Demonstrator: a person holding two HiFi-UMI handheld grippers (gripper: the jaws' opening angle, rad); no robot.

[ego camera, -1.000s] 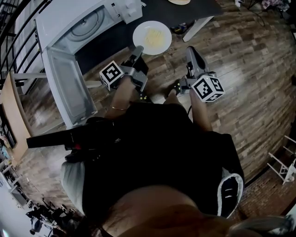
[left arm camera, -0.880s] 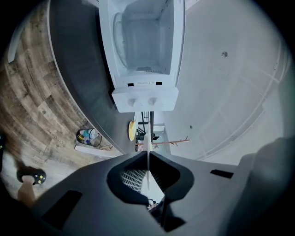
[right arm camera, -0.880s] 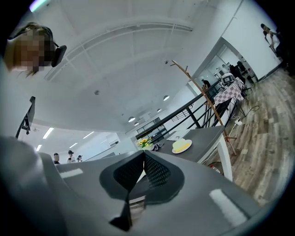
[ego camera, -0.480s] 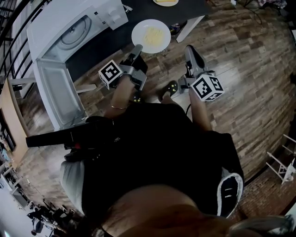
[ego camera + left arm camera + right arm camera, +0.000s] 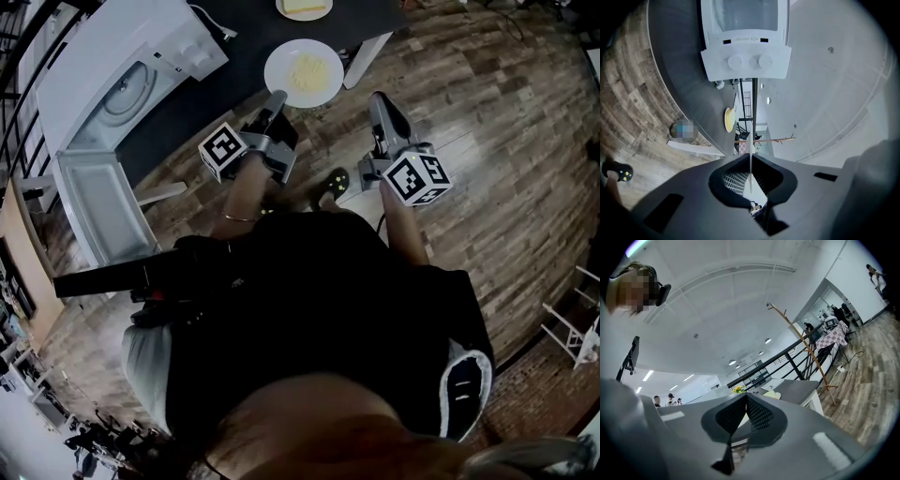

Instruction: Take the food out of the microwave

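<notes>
My left gripper is shut on the near rim of a white plate that carries a pale yellow heap of food. The plate hangs level over the dark table's edge, clear of the white microwave, whose door hangs open. In the left gripper view the plate shows edge-on as a thin white line pinched in my left gripper. The right gripper is shut and empty, to the right of the plate over the wooden floor. Its shut jaws face a railing.
A second plate with a pale slab lies on the dark table beyond the held one. The microwave stands at the table's left end. Wooden floor stretches to the right. A foot in a dark shoe is below the grippers.
The microwave and table have slid up and left in the head view. Both grippers have drawn back from the microwave, the plate still in the left one.
</notes>
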